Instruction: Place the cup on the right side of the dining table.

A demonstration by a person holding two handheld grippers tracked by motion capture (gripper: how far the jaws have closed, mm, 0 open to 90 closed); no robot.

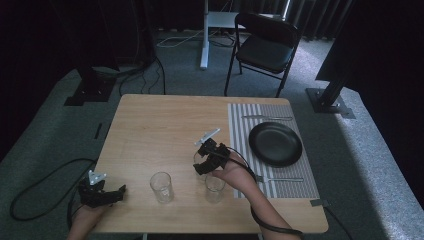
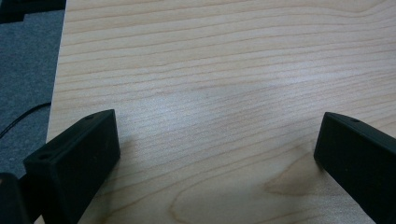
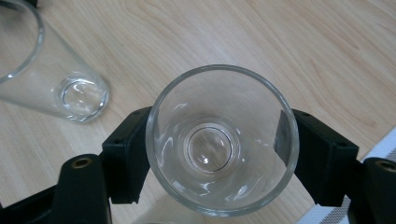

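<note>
1. Clear glass: two tumblers are counted on the wooden table (image 1: 150, 130), one (image 1: 161, 187) free at 6 o'clock
2. The other tumbler (image 3: 222, 140) is clasped between the jaws of the right gripper (image 3: 219, 154)
3. The left gripper (image 2: 215, 154) is seen spread wide over bare wood at 8 o'clock
4. One black plate (image 1: 275, 144) and two pieces of cutlery (image 1: 267, 118) are laid on one striped mat (image 1: 240, 125) at 3 o'clock

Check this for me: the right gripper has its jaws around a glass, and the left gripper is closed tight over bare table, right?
Not quite. The left gripper is open, not closed: the left gripper view shows its jaws spread wide apart over the bare wooden table. The rest holds: the right gripper has its jaws on either side of a clear glass.
</note>
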